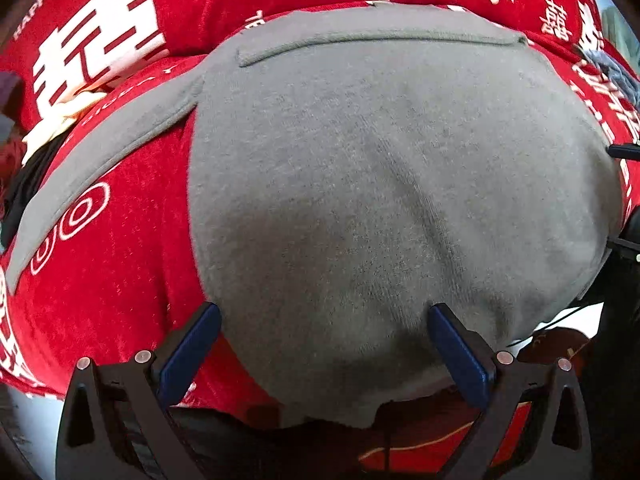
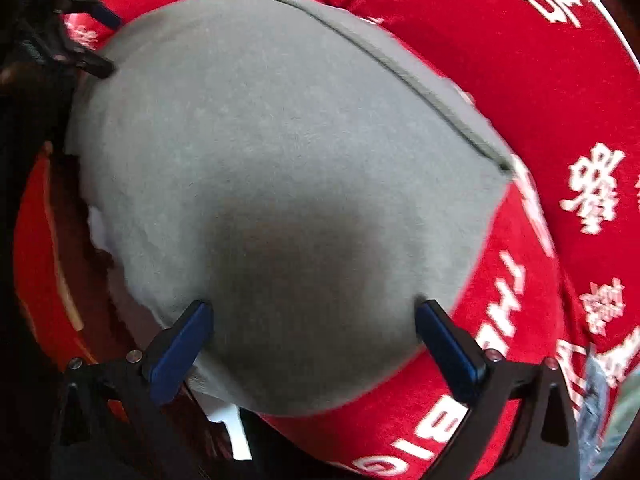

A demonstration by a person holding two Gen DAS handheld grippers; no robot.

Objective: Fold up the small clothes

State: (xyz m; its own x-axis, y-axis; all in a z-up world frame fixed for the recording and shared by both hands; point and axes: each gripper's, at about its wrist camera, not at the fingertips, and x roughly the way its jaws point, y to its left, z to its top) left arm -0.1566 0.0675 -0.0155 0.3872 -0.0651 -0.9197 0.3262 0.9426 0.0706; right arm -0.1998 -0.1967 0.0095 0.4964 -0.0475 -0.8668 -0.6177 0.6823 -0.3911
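A grey knit garment (image 1: 380,184) lies flat on a red cloth with white characters (image 1: 120,272); a grey sleeve or strap (image 1: 108,152) sticks out to its left. My left gripper (image 1: 324,316) is open, its blue pads (image 1: 192,352) spread over the garment's near edge. In the right wrist view the same garment (image 2: 280,140) fills the middle. My right gripper (image 2: 312,312) is open too, its blue pads (image 2: 448,348) wide apart over the garment's near edge. The left gripper (image 2: 80,12) shows at the top left of that view.
The red cloth (image 2: 540,80) covers the surface all around. A pile of other clothes (image 1: 24,140) lies at the far left. A bluish item (image 1: 616,72) lies at the far right. The surface edge runs just below the garment.
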